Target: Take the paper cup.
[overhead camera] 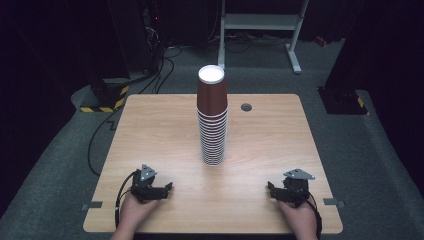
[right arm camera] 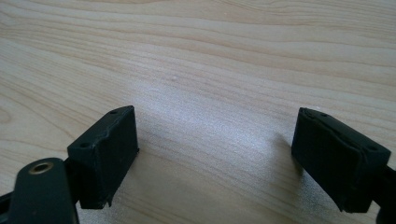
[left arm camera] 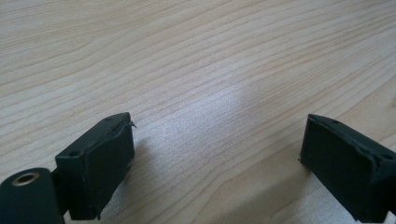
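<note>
A light wood-grain table [overhead camera: 150, 130] with a grey grommet [overhead camera: 246, 107] stands on grey carpet [overhead camera: 350, 145]. At twelve o'clock stands a white metal frame [overhead camera: 295, 37]; at ten, black-and-yellow hazard tape [overhead camera: 107, 102] and possibly cables [overhead camera: 165, 70]. Surroundings are dark.

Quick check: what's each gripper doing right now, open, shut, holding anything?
Left gripper: open, nothing between its jaws, resting low near the table.
Right gripper: open, holding nothing, clear of the cup stack.
</note>
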{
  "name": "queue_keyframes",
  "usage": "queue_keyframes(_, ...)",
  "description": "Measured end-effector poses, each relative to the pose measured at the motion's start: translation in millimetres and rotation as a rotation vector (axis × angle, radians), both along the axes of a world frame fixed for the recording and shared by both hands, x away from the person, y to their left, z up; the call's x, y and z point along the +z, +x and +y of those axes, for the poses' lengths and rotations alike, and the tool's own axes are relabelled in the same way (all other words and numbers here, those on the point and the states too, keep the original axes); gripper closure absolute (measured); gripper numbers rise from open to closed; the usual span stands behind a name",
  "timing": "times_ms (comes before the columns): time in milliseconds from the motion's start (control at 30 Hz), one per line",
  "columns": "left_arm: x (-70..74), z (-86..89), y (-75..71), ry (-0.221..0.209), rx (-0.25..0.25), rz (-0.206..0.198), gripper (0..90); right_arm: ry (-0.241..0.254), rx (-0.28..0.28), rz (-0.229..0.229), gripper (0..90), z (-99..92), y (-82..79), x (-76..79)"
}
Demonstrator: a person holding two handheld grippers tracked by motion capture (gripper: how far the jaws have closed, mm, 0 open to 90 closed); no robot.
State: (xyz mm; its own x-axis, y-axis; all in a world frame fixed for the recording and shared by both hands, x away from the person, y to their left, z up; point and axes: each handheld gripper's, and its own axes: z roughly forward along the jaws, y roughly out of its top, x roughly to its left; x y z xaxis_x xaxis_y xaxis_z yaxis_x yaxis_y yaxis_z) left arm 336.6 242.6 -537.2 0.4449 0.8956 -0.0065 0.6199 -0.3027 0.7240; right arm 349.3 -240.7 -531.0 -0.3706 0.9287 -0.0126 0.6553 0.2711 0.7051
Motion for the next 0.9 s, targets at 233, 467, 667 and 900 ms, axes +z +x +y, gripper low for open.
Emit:
queue_keyframes(233, 0.0, 0.8, -0.4, -0.001, -0.005, 0.000, 10.1, -0.001, 0.004, -0.004, 15.1, -0.8, 0.0, 0.1)
queue_keyframes(467, 0.1, 1.3, -1.3, -0.002, -0.003, 0.000, 10.7, -0.001, 0.002, -0.004, 15.2, -0.8, 0.5, 0.1)
queue_keyframes(667, 0.2, 2.4, -3.5, 0.002, -0.007, -0.005, 11.3, -0.002, 0.003, -0.003, 15.2, -0.9, 0.6, 0.1)
queue_keyframes(900, 2.7, 3.1, -2.8, 0.027, -0.006, -0.011, 11.5, -0.001, 0.006, -0.003, 15.4, -1.2, 0.7, 0.2)
